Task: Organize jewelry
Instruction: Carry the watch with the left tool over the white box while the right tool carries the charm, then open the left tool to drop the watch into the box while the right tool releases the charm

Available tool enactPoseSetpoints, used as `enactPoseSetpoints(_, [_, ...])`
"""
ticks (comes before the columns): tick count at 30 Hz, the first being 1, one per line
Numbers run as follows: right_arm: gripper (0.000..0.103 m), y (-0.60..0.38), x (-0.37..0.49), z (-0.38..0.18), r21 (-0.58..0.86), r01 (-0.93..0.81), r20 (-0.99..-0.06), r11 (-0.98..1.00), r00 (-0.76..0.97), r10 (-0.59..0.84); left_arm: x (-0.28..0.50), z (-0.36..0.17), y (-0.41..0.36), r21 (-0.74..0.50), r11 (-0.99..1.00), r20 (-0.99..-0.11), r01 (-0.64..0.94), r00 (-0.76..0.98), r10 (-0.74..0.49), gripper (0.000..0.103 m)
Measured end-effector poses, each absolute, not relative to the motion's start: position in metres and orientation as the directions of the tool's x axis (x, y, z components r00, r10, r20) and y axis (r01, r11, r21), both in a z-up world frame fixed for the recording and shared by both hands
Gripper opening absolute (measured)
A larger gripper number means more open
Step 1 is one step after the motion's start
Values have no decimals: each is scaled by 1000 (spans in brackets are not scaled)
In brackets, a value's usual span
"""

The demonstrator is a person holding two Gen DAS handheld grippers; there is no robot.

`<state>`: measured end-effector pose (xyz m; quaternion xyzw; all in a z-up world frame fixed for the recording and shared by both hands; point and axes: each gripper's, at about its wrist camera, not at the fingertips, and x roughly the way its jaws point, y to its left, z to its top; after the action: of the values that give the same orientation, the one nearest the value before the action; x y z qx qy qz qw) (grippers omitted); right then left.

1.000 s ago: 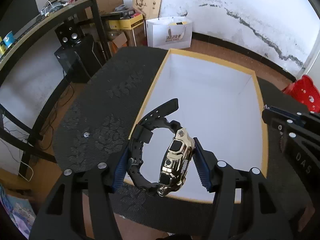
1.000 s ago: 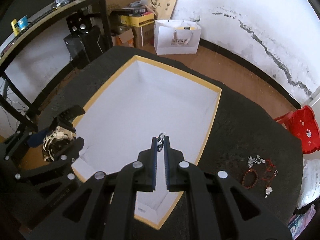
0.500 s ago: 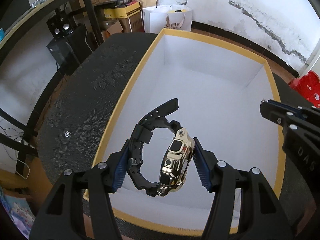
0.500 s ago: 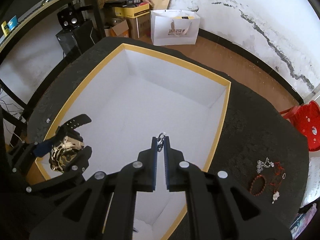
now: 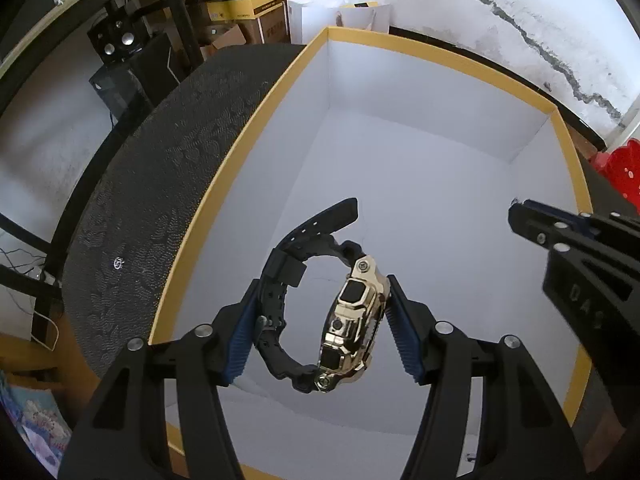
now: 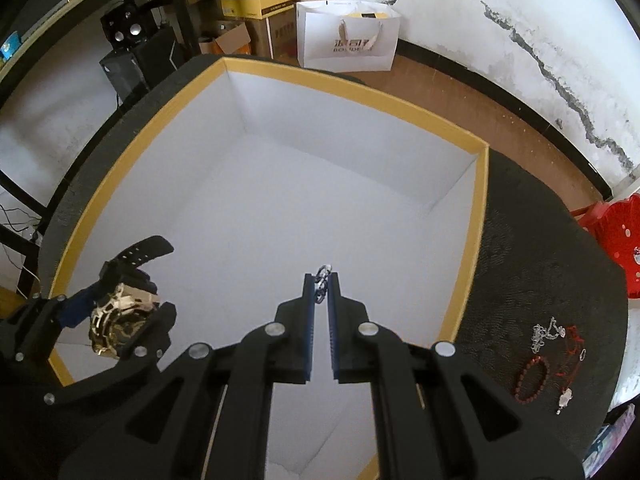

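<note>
My left gripper [image 5: 322,328] is shut on a gold-cased watch [image 5: 354,320] with a black strap and holds it above the inside of a white box with a yellow rim [image 5: 240,132]. The watch also shows in the right wrist view [image 6: 120,312]. My right gripper [image 6: 320,292] is shut on a small silver chain piece [image 6: 322,280] above the middle of the box [image 6: 478,216]. A red bead bracelet [image 6: 530,378], a silver chain [image 6: 546,334] and a red string piece [image 6: 574,340] lie on the dark cloth to the right of the box.
The box sits on a round table under a dark patterned cloth [image 5: 160,168]. A small silver ring [image 5: 118,263] lies on the cloth left of the box. A red stool [image 6: 616,236], a white paper bag [image 6: 348,40] and cardboard boxes stand on the floor beyond.
Both grippers have moved forward over the box with their loads; the watch now hangs over the box's inside instead of over its near rim.
</note>
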<state>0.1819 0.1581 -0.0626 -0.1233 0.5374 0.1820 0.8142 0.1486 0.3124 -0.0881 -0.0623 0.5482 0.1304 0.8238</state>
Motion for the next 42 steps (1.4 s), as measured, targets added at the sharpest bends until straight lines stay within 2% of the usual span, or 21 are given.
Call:
enactPoseSetpoints(16, [7,162,200,-81,-2,-420,-931,907,333,152,158,-100,310,55,958,-932,-283,328,151,61])
enactPoseSetpoints(23, [7,161,201,-76,1,-424,-928,906,338,159,158,-99,311,44,956,-936,-291,323,142,65])
enactPoseSetpoints(25, [12,159,202,-74,9,-423,-927,906,336,166,158,-98,312,34,954,-935,-296,328,135,69])
enactPoseSetpoints(26, [24,158,202,-73,8,-419,-925,908,341,165,158,-96,311,34,954,-933,-296,332,137,71])
enactPoseSetpoints(27, [43,158,201,-71,7,-419,-922,908,349,167,157,-95,310,35,954,-931,-296,337,139,74])
enactPoseSetpoints(29, [53,161,199,-69,7,-429,-917,903,357,177,157,-92,309,41,954,-926,-297,347,148,84])
enactPoseSetpoints(31, [53,162,198,-67,3,-433,-917,902,359,175,157,-91,311,41,952,-925,-305,349,151,84])
enactPoseSetpoints(33, [62,162,198,-65,7,-428,-915,904,361,178,156,-90,313,33,949,-926,-313,348,146,86])
enactPoseSetpoints(39, [64,162,193,-51,-3,-434,-906,901,382,181,153,-83,313,23,952,-925,-306,355,136,93])
enactPoseSetpoints(42, [75,158,187,-37,-22,-433,-893,901,414,177,151,-77,314,22,952,-923,-304,359,136,97])
